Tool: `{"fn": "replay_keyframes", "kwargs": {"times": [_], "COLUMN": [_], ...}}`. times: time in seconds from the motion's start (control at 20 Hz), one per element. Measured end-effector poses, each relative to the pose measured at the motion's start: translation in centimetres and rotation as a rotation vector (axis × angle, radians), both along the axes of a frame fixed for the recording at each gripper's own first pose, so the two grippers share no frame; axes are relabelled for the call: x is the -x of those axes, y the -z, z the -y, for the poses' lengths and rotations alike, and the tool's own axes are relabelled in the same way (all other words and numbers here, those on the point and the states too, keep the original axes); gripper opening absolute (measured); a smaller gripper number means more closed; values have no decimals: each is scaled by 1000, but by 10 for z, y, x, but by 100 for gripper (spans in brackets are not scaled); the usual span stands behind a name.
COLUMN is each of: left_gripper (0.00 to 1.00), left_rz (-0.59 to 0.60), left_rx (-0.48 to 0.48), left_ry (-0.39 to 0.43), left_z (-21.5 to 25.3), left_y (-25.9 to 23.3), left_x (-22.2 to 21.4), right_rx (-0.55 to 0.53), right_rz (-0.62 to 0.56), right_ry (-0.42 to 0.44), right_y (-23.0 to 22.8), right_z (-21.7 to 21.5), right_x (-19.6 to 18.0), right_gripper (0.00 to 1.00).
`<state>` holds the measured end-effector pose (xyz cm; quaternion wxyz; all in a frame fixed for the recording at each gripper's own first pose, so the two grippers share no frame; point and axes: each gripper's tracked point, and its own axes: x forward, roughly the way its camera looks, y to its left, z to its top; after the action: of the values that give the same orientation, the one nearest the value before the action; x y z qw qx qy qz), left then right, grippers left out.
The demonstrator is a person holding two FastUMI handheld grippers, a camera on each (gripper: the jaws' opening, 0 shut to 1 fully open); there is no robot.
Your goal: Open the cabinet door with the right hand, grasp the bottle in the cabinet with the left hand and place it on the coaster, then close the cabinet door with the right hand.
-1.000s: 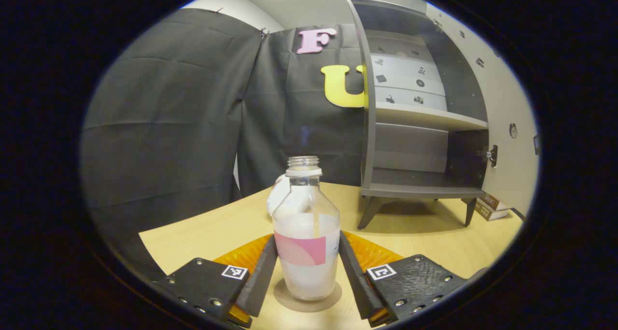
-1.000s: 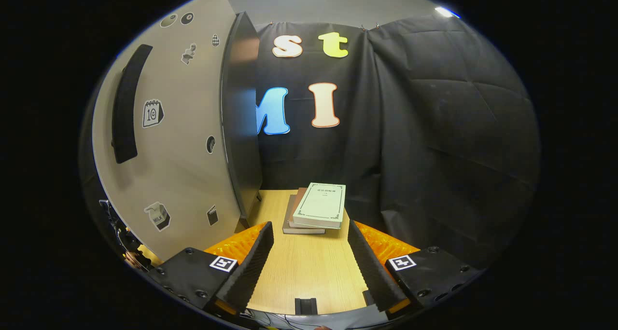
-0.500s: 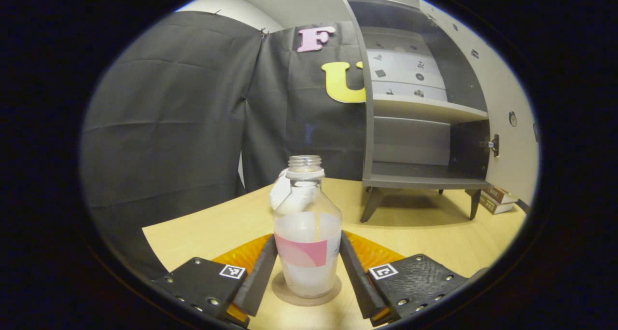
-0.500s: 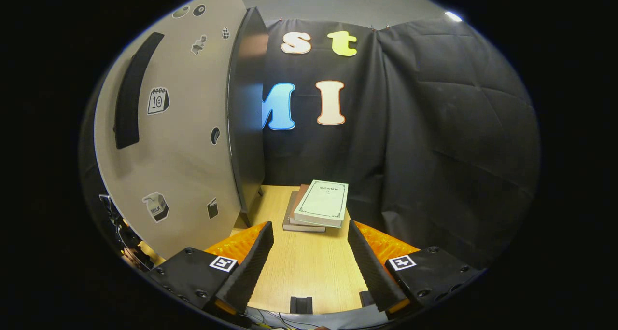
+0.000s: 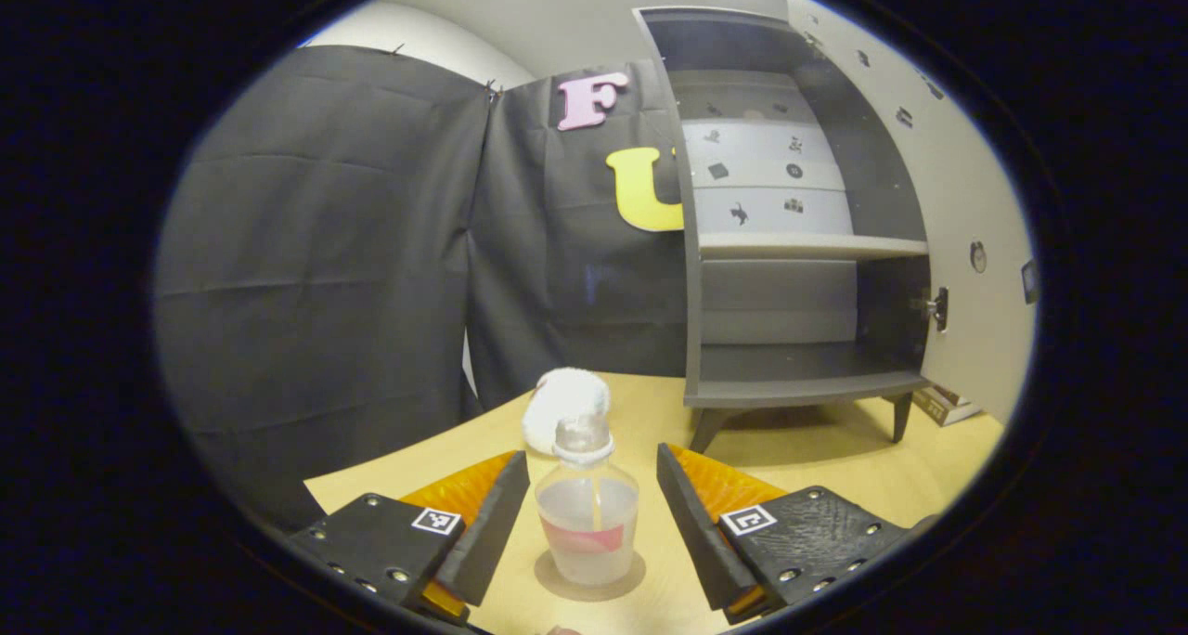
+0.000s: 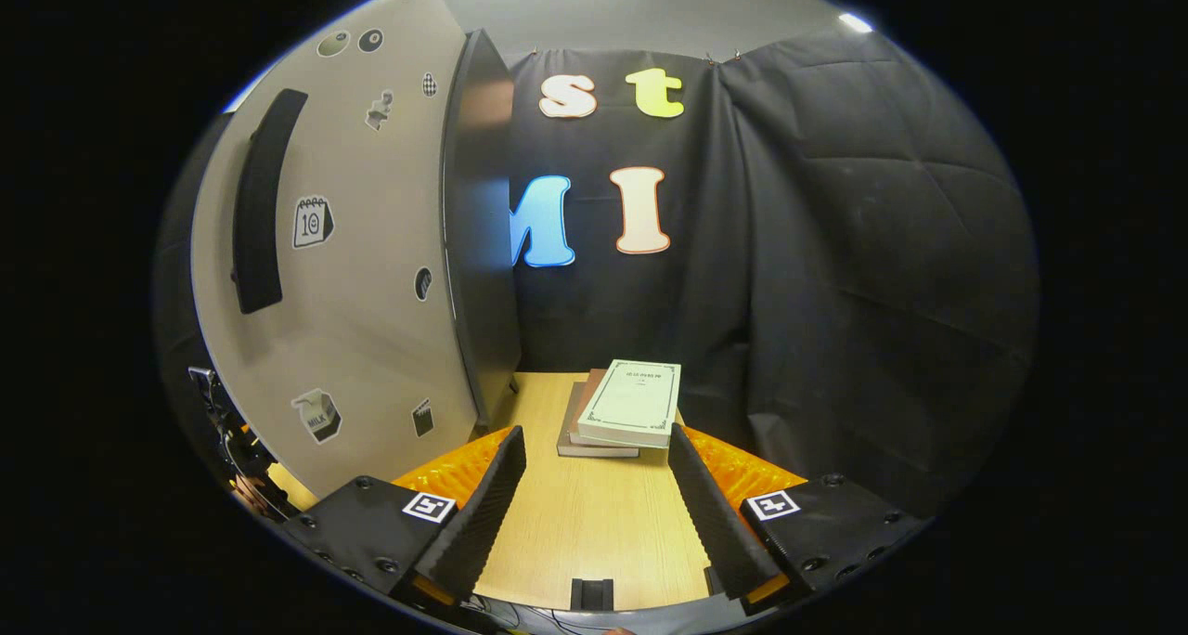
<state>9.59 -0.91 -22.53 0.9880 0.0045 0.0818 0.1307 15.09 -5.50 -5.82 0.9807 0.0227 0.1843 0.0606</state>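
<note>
In the left gripper view the left gripper (image 5: 591,514) sits at the bottom centre of the frame with its two fingers spread wide and clear of the bottle (image 5: 587,514), which stands upright between them on the round coaster (image 5: 590,578) on the wooden table (image 5: 835,463); a gap shows on each side of the bottle, so this claw is open and grips nothing. The bottle is clear, without a cap, and carries a pink label low on its body. Just behind its neck lies a white fluffy object (image 5: 565,401) on the table. To the upper right of that frame stands the grey cabinet (image 5: 789,245) on short legs, its inside shelves bare, and its door (image 5: 965,245) is swung open along the right edge, with a small latch at its inner side. A stack of books (image 5: 945,403) peeks out low on the right, beyond the cabinet's leg. In the right gripper view the right gripper (image 6: 594,514) is at the bottom centre, fingers apart over bare tabletop, open and holding nothing. The outer face of the open door fills the left of this frame, with a dark handle (image 6: 258,203) at upper left and small stickers scattered over it. The books rest on the table in the middle of the frame, just beyond the fingertips
</note>
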Motion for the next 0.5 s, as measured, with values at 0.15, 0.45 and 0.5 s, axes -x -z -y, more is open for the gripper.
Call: {"fn": "replay_keyframes", "kwargs": {"times": [0.15,0.45,0.5], "left_gripper": [84,84,84], "left_rz": [29,65,82], "left_rx": [-12,45,61], "left_ry": [10,15,34], "left_z": [4,20,26], "left_y": [-47,-143,-161], "left_x": [7,30,33], "right_rx": [-29,-103,-111], "right_rz": [32,86,103], "right_ry": [-15,-88,-98], "right_y": [-11,-35,-40], "right_z": [-3,-15,-16], "right_x": [0,-5,-7], "right_gripper": [93,98,98]}}
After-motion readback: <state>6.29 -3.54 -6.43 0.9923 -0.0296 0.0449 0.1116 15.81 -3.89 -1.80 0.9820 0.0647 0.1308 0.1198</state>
